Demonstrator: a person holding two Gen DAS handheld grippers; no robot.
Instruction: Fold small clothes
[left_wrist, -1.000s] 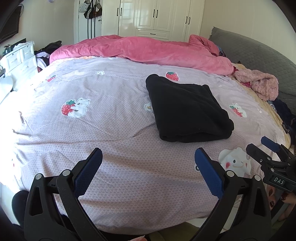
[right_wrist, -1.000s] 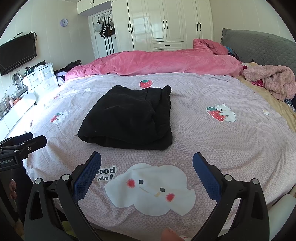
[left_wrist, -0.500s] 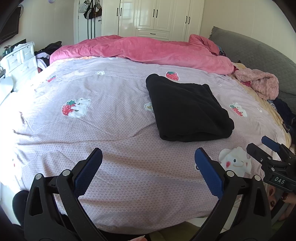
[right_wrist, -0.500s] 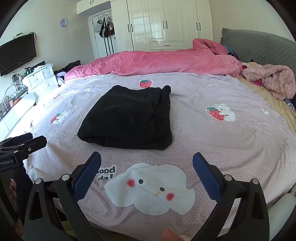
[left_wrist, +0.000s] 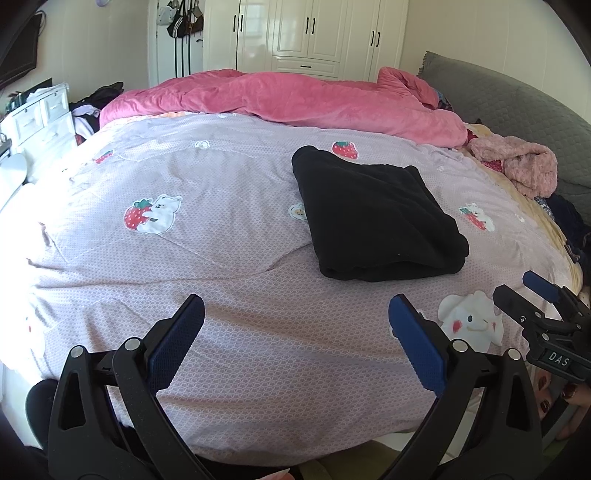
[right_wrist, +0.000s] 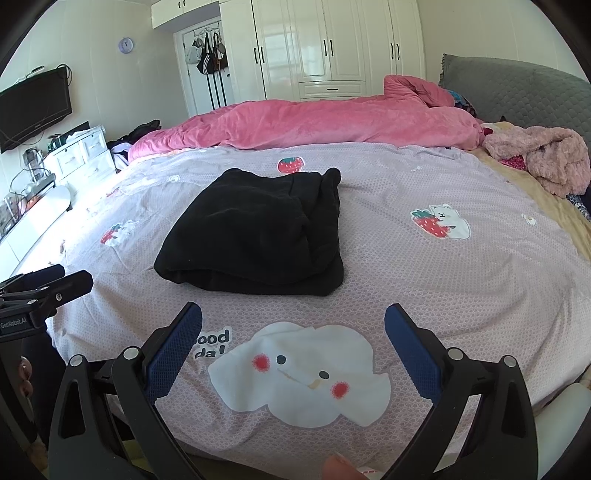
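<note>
Pink duvet (left_wrist: 295, 99) beyond black garment (left_wrist: 376, 218)

A home bedroom (bed (right_wrist: 480, 266), wardrobe (right_wrist: 332, 48)).

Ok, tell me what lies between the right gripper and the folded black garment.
Only lilac bedspread, printed with a white cloud face, lies between the open right gripper and the black garment, as the right wrist view shows.

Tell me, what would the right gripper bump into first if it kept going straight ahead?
Probably the lilac patterned bedspread at the white cloud-face print, which lies right between the open right gripper fingers. Beyond that sits the folded black fleece garment. Depth is hard to judge here.
</note>
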